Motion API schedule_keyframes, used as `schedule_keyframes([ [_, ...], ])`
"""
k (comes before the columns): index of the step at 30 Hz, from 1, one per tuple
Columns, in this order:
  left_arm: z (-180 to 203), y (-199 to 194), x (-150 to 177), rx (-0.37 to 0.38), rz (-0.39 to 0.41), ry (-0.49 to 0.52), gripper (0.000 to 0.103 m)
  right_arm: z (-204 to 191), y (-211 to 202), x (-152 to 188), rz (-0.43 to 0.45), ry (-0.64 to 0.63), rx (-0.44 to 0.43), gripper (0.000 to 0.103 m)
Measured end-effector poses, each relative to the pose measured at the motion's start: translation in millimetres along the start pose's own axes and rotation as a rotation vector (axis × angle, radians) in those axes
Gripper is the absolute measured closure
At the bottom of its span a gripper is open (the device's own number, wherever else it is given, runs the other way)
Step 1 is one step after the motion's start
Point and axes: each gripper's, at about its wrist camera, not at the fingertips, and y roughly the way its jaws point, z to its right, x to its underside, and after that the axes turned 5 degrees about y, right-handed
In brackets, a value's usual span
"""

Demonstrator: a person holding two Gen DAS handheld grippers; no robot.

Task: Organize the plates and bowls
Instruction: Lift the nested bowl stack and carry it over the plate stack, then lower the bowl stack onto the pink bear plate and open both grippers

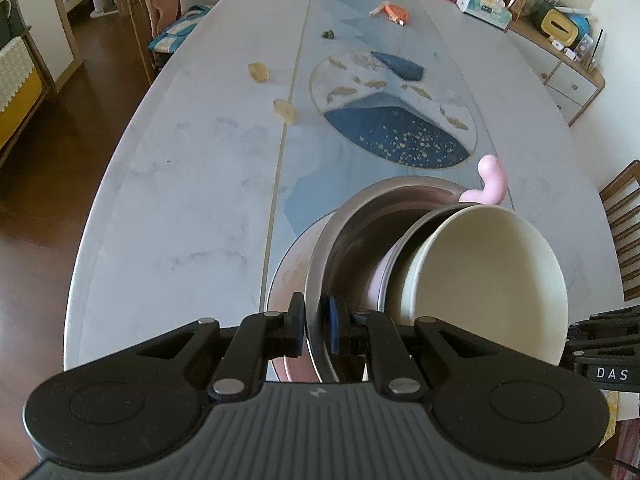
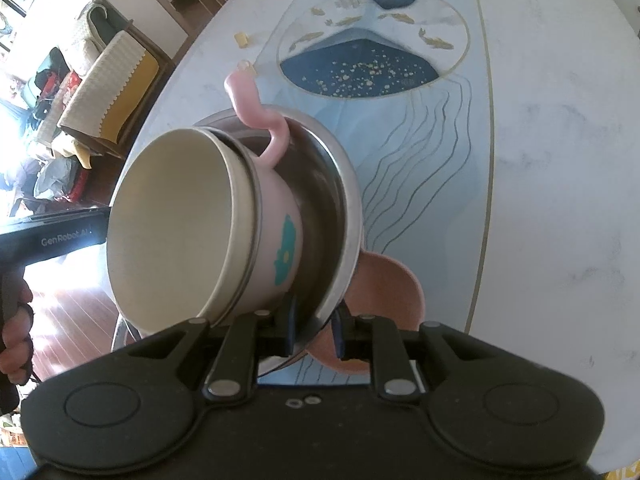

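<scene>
Marble dining table: I've got left gripper and right gripper both clamped on the steel bowl rim. Uneven tilt could spill the nested pink cup.

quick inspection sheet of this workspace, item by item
surface: pale marble-look table with a blue and gold runner.
job's things: steel bowl holds a pink handled cup, with a cream bowl nested in it; pink plate underneath.
clutter: two yellowish blocks, orange wrappers, tissue box.
grippers: left hand-held gripper and right hand-held gripper both pinch the steel bowl's rim.
cables: nothing seen.
surroundings: wooden chairs, sideboard, wood floor.
</scene>
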Motion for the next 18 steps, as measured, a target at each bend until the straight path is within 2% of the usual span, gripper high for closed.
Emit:
schedule_keyframes([
  [6, -1, 2, 1, 0.007, 0.002, -0.002, 0.092, 0, -1, 1, 0.005, -0.004, 0.01, 0.083],
  [10, -2, 2, 4, 0.012, 0.01, -0.011, 0.092, -5, -2, 3, 0.007, -0.027, 0.024, 0.078],
  [18, -3, 0, 11, 0.003, 0.013, -0.018, 0.091, -7, 1, 3, -0.001, -0.049, 0.041, 0.075],
])
